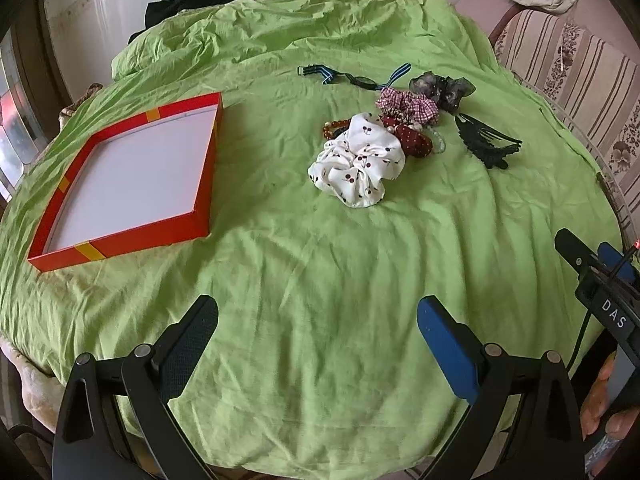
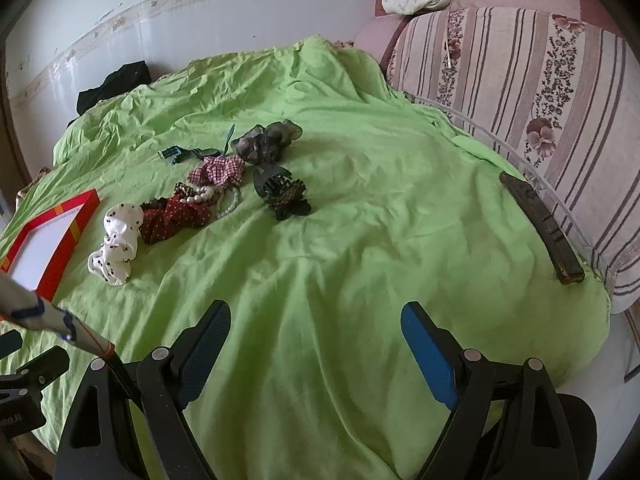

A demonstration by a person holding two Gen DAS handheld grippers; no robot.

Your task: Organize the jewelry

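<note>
Left wrist view
Surface: a bed under a wrinkled green sheet (image 1: 320, 264).
Left hand-held gripper (image 1: 318, 338): jaws spread wide, nothing between them, held above bare sheet near the front edge.
Box: a shallow red box (image 1: 132, 236) with a white floor lies on the sheet to the left, well apart from the accessories; nothing in it.
Accessories: a loose heap right of centre. A white scrunchie with cherries (image 1: 358, 160) sits nearest the camera, touching a dark red dotted scrunchie (image 1: 414, 140). A checked scrunchie (image 1: 408, 106) lies behind them, a grey sheer scrunchie (image 1: 442, 86) beyond that.
Beads: an amber bead bracelet (image 1: 334, 128) shows partly behind the white scrunchie.
Clip: a black hair clip (image 1: 486, 144) lies just right of the heap.
Strap: a blue striped strap (image 1: 352, 74) lies at the far side.
Right hand-held gripper (image 1: 592, 258): seen at the right edge, not touching any accessory.

Right wrist view
Right hand-held gripper (image 2: 316, 340): released, jaws wide, nothing grasped, above bare green sheet (image 2: 360, 240).
Accessories: the heap lies ahead and to the left; the white scrunchie with cherries (image 2: 116, 244) is beside the red box (image 2: 72, 236) but not in it.
Clip: the black hair clip (image 2: 280, 196) is at the heap's right end.
Background: a striped floral sofa (image 2: 540, 92) runs along the bed's right side.
</note>
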